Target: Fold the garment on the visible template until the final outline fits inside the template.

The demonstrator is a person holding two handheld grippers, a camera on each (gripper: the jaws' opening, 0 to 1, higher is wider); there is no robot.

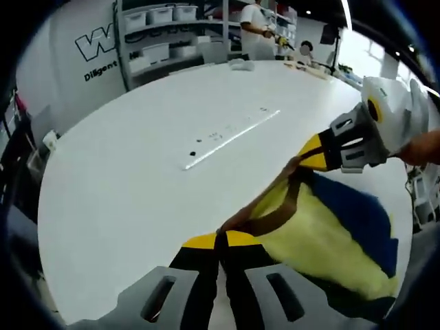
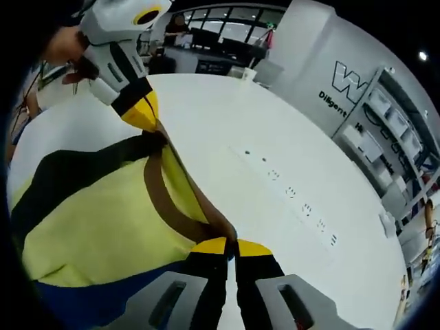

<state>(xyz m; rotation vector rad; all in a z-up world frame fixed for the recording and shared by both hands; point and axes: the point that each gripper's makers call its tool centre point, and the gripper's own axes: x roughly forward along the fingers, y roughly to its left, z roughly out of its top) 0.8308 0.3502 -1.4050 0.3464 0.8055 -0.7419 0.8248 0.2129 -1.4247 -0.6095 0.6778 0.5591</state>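
A garment [image 1: 323, 234] in pale yellow with a brown neckline, blue and black panels hangs stretched between the two grippers above a white table [image 1: 137, 172]. My left gripper [image 1: 220, 238] is shut on one edge of it near the neckline. My right gripper [image 2: 231, 245] is shut on the other edge; it also appears at the upper right of the left gripper view [image 1: 311, 157]. In the right gripper view the garment [image 2: 96, 220] spreads down to the left, and the left gripper [image 2: 146, 117] pinches its far corner. A clear strip [image 1: 230, 139] with small marks lies on the table beyond.
Shelving with white bins [image 1: 165, 27] stands behind the table, beside a wall with large lettering [image 1: 96, 48]. A person [image 1: 256, 31] stands at the far end of the room. More shelves [image 2: 399, 137] line the right of the right gripper view.
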